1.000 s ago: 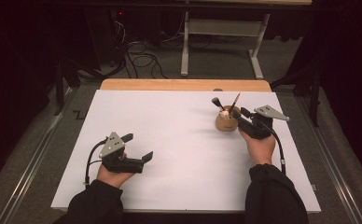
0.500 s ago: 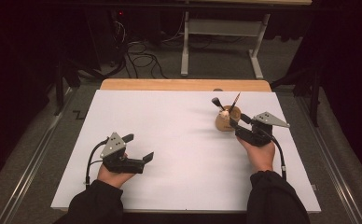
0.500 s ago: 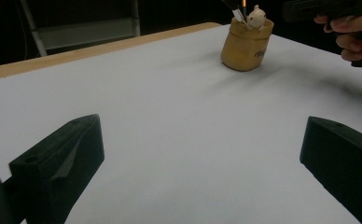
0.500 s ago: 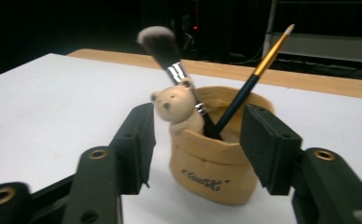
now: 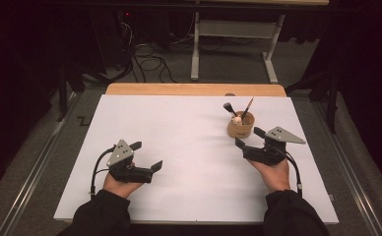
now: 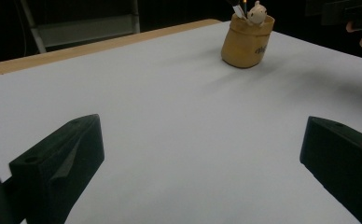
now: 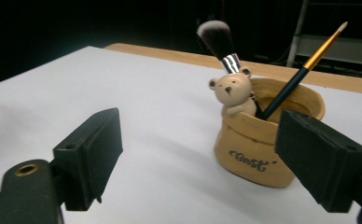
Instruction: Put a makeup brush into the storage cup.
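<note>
A tan sack-shaped holder (image 5: 240, 127) (image 7: 263, 140) (image 6: 247, 41) with a small bear figure (image 7: 233, 93) on its rim stands upright on the white table (image 5: 189, 147), right of centre. In it lean a fluffy makeup brush (image 7: 219, 42) and a thin gold-ferruled paintbrush (image 7: 305, 67). My right gripper (image 5: 247, 137) (image 7: 207, 154) is open just in front of the holder, apart from it, jaws empty. At the front left my left gripper (image 5: 147, 155) (image 6: 202, 163) rests open and empty on the table, far from the holder.
A wooden strip (image 5: 194, 89) runs along the table's far edge. Beyond it are a metal frame stand (image 5: 233, 44) and cables (image 5: 149, 61) on the dark floor. Metal rails (image 5: 26, 172) flank the table.
My right gripper has drawn back toward the person and slightly down from the holder, letting go of it. The left gripper has barely moved.
</note>
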